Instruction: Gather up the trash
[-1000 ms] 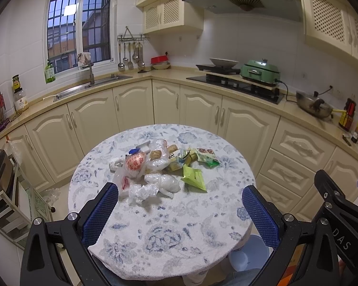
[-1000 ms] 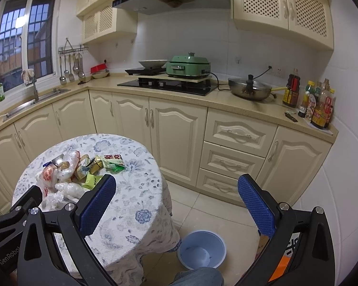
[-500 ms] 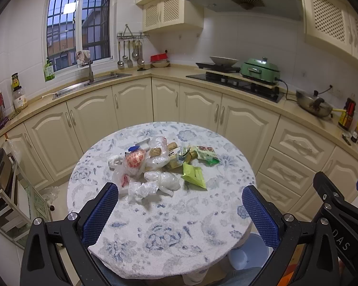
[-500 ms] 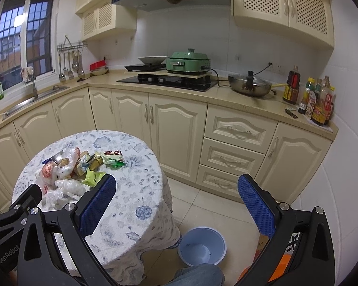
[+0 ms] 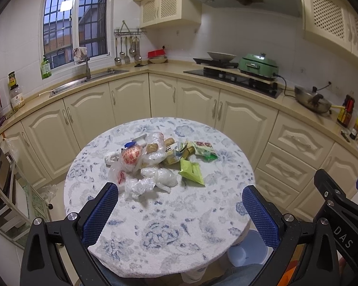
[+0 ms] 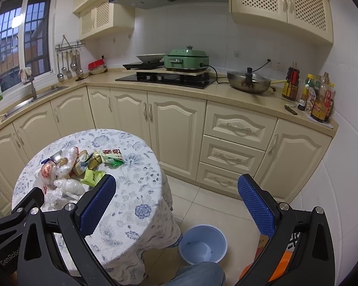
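Kitchen with cream cabinets; round table [image 5: 169,226] under a floral cloth. Blue plastic bin [image 6: 202,244] on floor tiles beside it, half hidden in the left view. Trash heap [image 5: 155,159] mid-table: crumpled clear bags, green wrappers; labels illegible. Left gripper [image 5: 179,214] and right gripper [image 6: 176,205]: jaws apart, empty.

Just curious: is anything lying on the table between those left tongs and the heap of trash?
No. In the left wrist view, only bare flowered tablecloth separates the open left tongs from the trash pile.
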`<state>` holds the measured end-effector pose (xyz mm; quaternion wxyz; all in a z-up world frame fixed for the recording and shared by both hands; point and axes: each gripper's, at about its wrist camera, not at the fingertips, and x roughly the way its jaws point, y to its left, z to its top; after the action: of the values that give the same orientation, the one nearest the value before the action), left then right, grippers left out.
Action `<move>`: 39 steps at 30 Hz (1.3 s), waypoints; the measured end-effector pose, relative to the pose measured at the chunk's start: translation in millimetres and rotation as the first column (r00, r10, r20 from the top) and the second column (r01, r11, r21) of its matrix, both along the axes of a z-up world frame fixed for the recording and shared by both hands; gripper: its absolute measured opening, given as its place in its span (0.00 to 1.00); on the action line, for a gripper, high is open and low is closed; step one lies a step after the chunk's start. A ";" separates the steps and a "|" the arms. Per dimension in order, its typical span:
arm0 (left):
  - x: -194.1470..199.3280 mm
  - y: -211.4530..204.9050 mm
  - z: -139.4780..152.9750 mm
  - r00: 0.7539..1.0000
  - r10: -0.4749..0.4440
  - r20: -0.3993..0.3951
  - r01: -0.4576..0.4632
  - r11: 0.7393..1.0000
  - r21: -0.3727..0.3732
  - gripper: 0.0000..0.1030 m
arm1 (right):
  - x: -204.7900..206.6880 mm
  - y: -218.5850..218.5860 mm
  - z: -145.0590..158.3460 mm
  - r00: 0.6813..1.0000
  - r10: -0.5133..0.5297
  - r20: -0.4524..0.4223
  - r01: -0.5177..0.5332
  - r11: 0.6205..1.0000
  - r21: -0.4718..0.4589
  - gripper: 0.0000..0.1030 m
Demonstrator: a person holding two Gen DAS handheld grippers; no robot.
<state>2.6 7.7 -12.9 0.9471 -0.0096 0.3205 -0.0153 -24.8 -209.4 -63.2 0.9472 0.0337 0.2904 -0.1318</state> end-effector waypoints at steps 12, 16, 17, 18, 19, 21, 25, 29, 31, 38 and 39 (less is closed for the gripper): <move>3.2 1.3 -0.4 1.000 -0.002 -0.010 0.001 1.000 -0.001 0.99 | 1.4 -1.8 0.3 1.000 0.002 -0.003 -0.002 1.000 0.003 1.00; 3.9 2.1 -1.6 1.000 -0.003 -0.014 0.003 1.000 -0.001 0.99 | 1.1 -3.0 -0.2 1.000 0.002 -0.005 -0.002 1.000 0.005 1.00; 4.2 2.5 -2.2 1.000 -0.003 -0.016 0.003 1.000 -0.002 0.99 | 1.3 -3.0 0.0 1.000 0.003 -0.005 -0.003 1.000 0.005 1.00; 4.2 3.1 -2.6 1.000 -0.003 -0.018 0.003 1.000 -0.004 0.99 | 1.0 -3.0 -1.2 1.000 0.003 -0.007 -0.003 1.000 0.005 1.00; 4.8 3.3 -2.9 1.000 -0.004 -0.020 0.004 1.000 -0.004 0.99 | 1.1 -4.4 -2.9 1.000 0.002 -0.009 -0.002 1.000 0.006 1.00; 5.1 3.6 -3.6 1.000 -0.006 -0.022 0.006 1.000 -0.005 0.99 | 0.2 -4.0 -4.6 1.000 0.000 -0.012 0.000 1.000 0.006 1.00; 5.2 4.6 -3.9 1.000 -0.007 -0.024 0.007 1.000 -0.006 0.99 | -0.7 -4.2 -5.0 1.000 0.001 -0.013 0.000 1.000 0.007 1.00; 5.2 4.5 -3.9 1.000 -0.007 -0.023 0.007 1.000 -0.006 0.99 | -0.4 -4.1 -4.6 1.000 0.002 -0.013 -0.001 1.000 0.005 1.00; 5.2 4.8 -4.0 1.000 -0.006 -0.022 0.006 1.000 -0.005 0.99 | -1.9 -3.9 -5.7 1.000 -0.001 -0.012 0.001 1.000 0.004 1.00; 4.3 6.9 -4.7 1.000 -0.017 -0.023 0.017 1.000 -0.005 0.99 | -3.8 -4.0 -5.5 1.000 -0.002 -0.025 0.003 1.000 0.010 1.00; 4.1 7.7 -4.8 1.000 -0.019 -0.024 0.019 1.000 -0.005 0.99 | -5.9 -3.4 -6.3 1.000 -0.005 -0.028 0.005 1.000 0.010 1.00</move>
<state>6.7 15.4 -17.7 0.9430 -0.0090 0.3317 -0.0248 -30.8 -212.8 -69.5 0.9425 0.0373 0.3045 -0.1331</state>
